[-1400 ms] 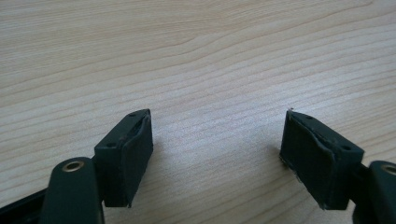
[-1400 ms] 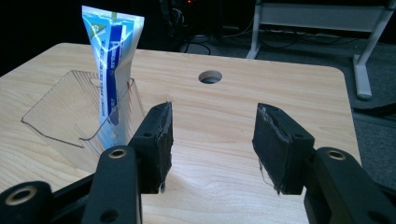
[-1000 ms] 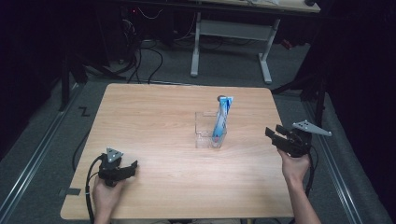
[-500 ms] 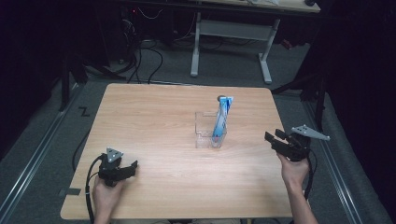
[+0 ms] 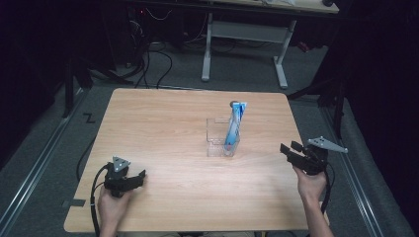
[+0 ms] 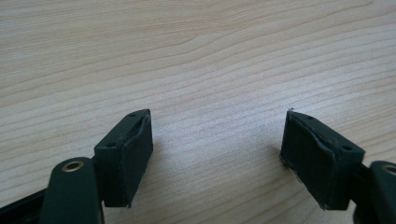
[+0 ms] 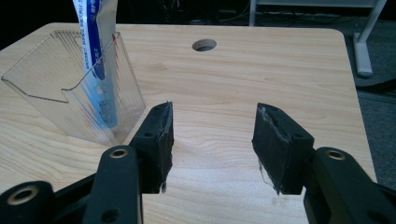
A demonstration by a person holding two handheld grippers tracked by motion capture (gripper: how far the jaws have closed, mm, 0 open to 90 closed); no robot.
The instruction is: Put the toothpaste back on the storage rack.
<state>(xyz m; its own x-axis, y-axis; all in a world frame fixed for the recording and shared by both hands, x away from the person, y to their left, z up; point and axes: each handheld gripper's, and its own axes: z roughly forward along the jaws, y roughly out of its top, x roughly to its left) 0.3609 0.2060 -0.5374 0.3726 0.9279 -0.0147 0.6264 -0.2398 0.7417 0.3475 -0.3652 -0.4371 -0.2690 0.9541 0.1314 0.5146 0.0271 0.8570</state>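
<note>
- Left gripper (image 5: 140, 176): jaws wide apart, nothing btwn them, low over table (image 5: 163, 123) nr front-left corner.
- Right gripper (image 5: 289, 148): jaws spread, empty, at right edge.
- Clear plastic holder (image 5: 221, 139) mid-table, blue-white tube (image 5: 234, 126) upright inside.

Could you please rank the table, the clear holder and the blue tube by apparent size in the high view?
1. Table
2. Clear holder
3. Blue tube, narrower than the holder though it stands taller

clear holder (image 5: 222, 140) (tube inside) blocks table (image 5: 163, 123) centre
</note>
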